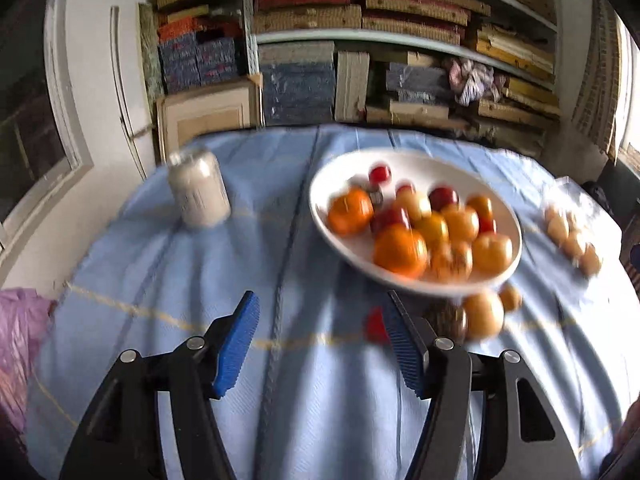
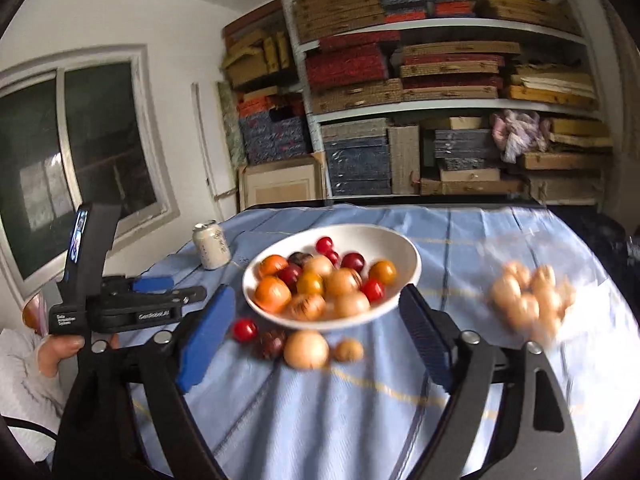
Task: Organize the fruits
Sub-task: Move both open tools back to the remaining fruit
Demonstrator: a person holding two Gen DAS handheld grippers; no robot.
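A white bowl (image 2: 394, 246) full of orange, yellow and red fruits stands mid-table; it also shows in the left wrist view (image 1: 340, 172). Loose in front of it lie a red fruit (image 2: 245, 329), a dark fruit (image 2: 272, 344), a tan fruit (image 2: 306, 349) and a small tan one (image 2: 347, 350). A heap of tan fruits (image 2: 530, 300) lies on the right. My right gripper (image 2: 316, 336) is open and empty, just short of the loose fruits. My left gripper (image 1: 320, 332) is open and empty, left of the bowl; it is also seen from the side (image 2: 160, 292).
A pale drink can (image 2: 211, 249) stands left of the bowl on the blue tablecloth (image 2: 320, 420). A pink bag (image 1: 20, 344) lies at the table's left edge. Shelves with stacked boxes (image 2: 440, 100) stand behind the table.
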